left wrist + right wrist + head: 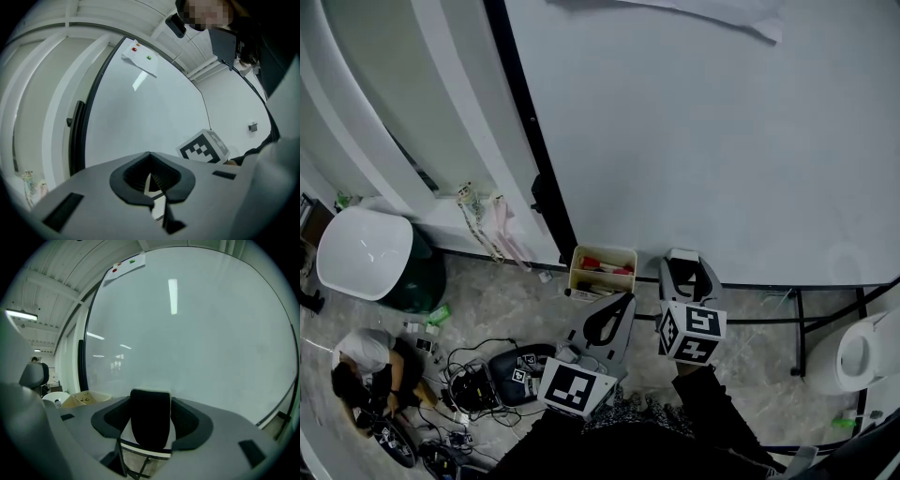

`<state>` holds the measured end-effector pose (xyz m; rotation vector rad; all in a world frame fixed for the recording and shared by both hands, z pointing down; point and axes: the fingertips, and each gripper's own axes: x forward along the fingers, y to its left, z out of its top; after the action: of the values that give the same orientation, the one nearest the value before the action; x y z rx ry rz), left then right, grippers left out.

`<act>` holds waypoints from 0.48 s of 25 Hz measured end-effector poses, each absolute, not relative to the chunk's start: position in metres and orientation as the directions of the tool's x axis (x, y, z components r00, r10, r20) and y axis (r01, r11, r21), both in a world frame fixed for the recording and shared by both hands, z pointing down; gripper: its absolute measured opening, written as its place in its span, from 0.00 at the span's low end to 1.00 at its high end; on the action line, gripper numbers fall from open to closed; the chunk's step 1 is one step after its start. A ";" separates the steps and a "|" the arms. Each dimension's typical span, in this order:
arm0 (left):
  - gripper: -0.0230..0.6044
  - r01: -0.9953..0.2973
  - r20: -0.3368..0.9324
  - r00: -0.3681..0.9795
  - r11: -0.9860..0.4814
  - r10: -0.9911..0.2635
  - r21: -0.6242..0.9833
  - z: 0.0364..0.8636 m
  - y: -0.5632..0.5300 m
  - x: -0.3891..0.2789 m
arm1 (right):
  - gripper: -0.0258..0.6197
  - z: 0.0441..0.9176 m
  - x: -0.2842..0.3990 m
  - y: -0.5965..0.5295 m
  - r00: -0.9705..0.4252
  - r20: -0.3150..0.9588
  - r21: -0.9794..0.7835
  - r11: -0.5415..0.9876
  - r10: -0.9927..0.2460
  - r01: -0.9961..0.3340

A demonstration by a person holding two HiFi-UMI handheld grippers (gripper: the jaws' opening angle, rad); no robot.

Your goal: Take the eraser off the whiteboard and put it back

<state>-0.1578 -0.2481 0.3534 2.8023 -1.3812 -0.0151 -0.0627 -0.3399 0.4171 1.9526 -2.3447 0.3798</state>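
Observation:
The whiteboard (694,122) fills the upper right of the head view. At its lower edge stands the eraser (683,265), black with a white rim, between the jaws of my right gripper (686,272). In the right gripper view the eraser (150,425) stands upright against the whiteboard (197,333), and the right gripper (151,404) is open around it, its pads close beside it. My left gripper (607,319) hangs lower and to the left, off the board, shut on nothing. In its own view the left gripper (149,157) points level towards the whiteboard (150,112).
A cream box of markers (602,270) hangs at the board's lower left corner. The black stand frame (797,323) runs below the board. A white stool (862,352) is at the right. A person (366,370) crouches among cables (469,384) at the lower left, near a white tub (361,251).

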 end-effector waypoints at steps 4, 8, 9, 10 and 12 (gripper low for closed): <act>0.04 -0.798 0.001 0.603 -0.603 -0.798 0.028 0.352 -0.248 -0.161 | 0.42 0.416 -0.061 -0.340 -0.149 0.197 -0.118 0.128 -0.969 -0.985; 0.04 -0.796 0.013 0.605 -0.605 -0.796 0.021 0.353 -0.249 -0.162 | 0.41 0.416 -0.061 -0.339 -0.160 0.188 -0.100 0.143 -0.969 -0.985; 0.04 -0.794 0.004 0.608 -0.607 -0.794 0.024 0.354 -0.250 -0.162 | 0.41 0.416 -0.061 -0.339 -0.173 0.188 -0.097 0.157 -0.967 -0.983; 0.04 -0.792 0.001 0.610 -0.610 -0.793 0.025 0.355 -0.251 -0.161 | 0.41 0.417 -0.060 -0.339 -0.187 0.187 -0.095 0.172 -0.964 -0.981; 0.04 -0.789 0.008 0.614 -0.614 -0.789 0.023 0.358 -0.252 -0.159 | 0.41 0.419 -0.060 -0.338 -0.212 0.189 -0.082 0.199 -0.959 -0.977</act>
<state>-0.1591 -0.2517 0.3583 2.8009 -1.3690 -0.0047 -0.0595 -0.3380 0.4192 1.9089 -2.3567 0.2798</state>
